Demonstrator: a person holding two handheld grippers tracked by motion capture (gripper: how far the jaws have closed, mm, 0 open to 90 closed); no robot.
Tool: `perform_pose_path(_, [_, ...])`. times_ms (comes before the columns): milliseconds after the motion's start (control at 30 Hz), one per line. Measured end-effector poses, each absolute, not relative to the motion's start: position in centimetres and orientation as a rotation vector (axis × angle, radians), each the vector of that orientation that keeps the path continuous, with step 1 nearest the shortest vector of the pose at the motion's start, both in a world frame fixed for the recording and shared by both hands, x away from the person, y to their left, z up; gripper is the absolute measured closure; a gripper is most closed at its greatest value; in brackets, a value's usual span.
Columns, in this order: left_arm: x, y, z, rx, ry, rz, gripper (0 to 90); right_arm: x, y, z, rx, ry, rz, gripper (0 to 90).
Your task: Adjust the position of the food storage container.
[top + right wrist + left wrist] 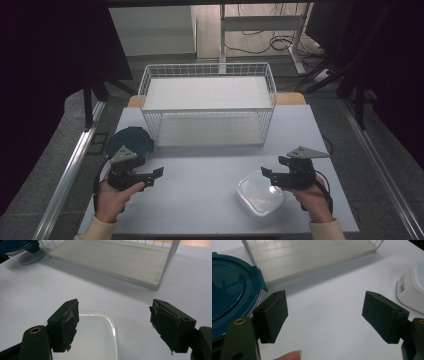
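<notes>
Nothing picked up yet. Left gripper (156, 175) gapes wide and empty, the blue lid (229, 287) just to its left. Right gripper (267, 176) hangs wide and empty just over the clear box (92, 336). Rack (207, 107) beyond holds nothing; the whole job remains, by the look of it.

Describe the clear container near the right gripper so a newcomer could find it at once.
Start at the white wire basket at the back of the table. Come toward the person's right hand: the clear plastic container lies just left of the open right gripper. It is squarish, rounded and see-through; the round container at the far left has a dark blue lid.
</notes>
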State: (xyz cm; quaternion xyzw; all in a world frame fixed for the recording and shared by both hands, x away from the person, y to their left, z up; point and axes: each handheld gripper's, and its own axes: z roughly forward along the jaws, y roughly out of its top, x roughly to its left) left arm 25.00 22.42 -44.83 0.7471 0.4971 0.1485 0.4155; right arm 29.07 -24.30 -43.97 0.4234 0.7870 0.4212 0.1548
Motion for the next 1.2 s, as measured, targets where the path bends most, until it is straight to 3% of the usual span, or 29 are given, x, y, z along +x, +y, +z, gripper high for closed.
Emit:
perform_pose_path(567, [25.2,22.1,-45.0,1.892,1.211,0.366,20.4,28.5,-24.6,-43.5,1.233,2.249,1.19,22.0])
perform_pose_path(1200, [26.6,25.7,-43.4,1.849,1.282,0.404,26.6,28.1,-23.1,-43.2,1.225,2.273,1.206,21.7])
